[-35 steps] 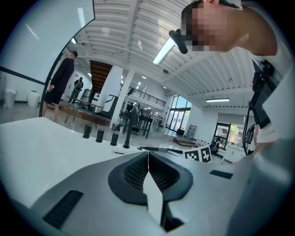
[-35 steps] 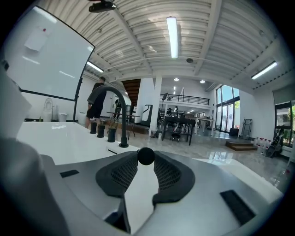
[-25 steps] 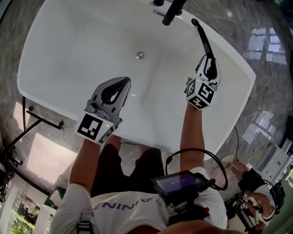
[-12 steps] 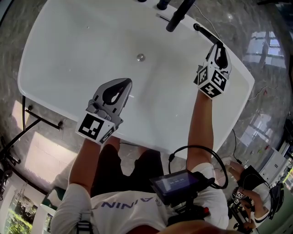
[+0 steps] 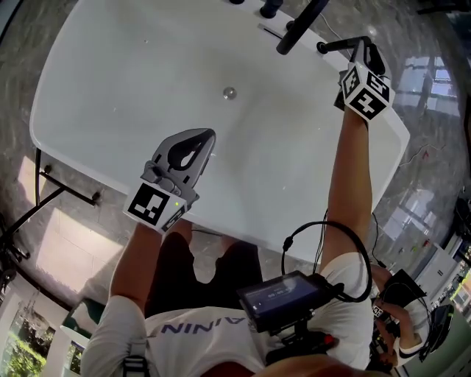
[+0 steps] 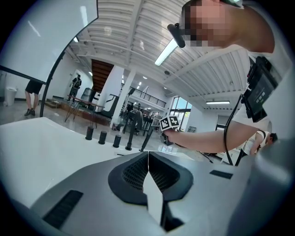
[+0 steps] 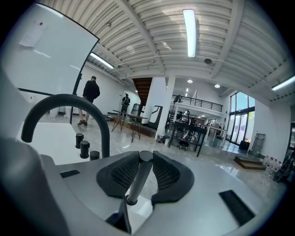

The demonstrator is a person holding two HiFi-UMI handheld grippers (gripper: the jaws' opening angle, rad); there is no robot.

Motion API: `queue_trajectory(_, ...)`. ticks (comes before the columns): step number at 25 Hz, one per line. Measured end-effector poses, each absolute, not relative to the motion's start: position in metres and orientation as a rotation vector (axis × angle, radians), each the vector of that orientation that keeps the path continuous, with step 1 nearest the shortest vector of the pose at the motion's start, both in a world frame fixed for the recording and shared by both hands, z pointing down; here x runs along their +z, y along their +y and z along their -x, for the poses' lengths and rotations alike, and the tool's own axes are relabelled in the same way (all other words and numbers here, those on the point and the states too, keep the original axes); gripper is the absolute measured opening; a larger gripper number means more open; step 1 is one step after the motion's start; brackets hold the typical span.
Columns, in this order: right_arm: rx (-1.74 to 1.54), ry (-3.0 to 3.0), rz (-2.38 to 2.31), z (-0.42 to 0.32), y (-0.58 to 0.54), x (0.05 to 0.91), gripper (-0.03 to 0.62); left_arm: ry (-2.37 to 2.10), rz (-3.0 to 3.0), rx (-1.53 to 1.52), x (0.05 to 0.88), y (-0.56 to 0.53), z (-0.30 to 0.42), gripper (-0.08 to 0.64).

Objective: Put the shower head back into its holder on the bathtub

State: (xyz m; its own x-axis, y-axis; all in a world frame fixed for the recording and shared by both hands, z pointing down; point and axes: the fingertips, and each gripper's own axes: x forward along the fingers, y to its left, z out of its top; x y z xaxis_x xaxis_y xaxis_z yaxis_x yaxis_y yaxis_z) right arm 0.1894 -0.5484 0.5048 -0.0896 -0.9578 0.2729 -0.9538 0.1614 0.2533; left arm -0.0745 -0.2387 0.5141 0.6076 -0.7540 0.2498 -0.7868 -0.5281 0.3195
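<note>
The black shower head (image 5: 335, 46) sticks out leftward from my right gripper (image 5: 362, 53) at the far right corner of the white bathtub (image 5: 110, 88). In the right gripper view its thin black handle (image 7: 137, 179) stands between the ribbed pads (image 7: 167, 174), which press on it; my right gripper (image 7: 143, 159) has its jaws closing on it. My left gripper (image 5: 190, 146) hovers over the near part of the tub, shut with nothing in it. The left gripper view shows its pads (image 6: 136, 171) meeting, my left gripper (image 6: 148, 159) empty, and the right marker cube (image 6: 169, 123) far off.
A black arched faucet spout (image 5: 302, 26) and black knobs (image 5: 268, 9) stand on the tub's far rim, just left of my right gripper; the spout (image 7: 69, 103) arches close by. A drain (image 5: 229, 93) lies in the basin. Grey marble floor (image 5: 434, 147) surrounds the tub.
My right gripper has carried the shower head up and to the right, from over the basin to the tub's far right corner. The left gripper has stayed still.
</note>
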Motion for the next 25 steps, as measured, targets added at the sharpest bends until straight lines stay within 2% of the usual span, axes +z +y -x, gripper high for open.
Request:
queue_trajectory(8,0.042,-2.054,-1.772,-0.182,-0.589,0.509,0.095,-1.246,-2.427,0.108,0.511,-0.24,0.086,0.018)
queue_trajectory(25,0.063,-2.059,-1.803,-0.185,-0.585,0.526,0.097,-1.231,-2.436,0.117,0.514,-0.239,0.083,0.018)
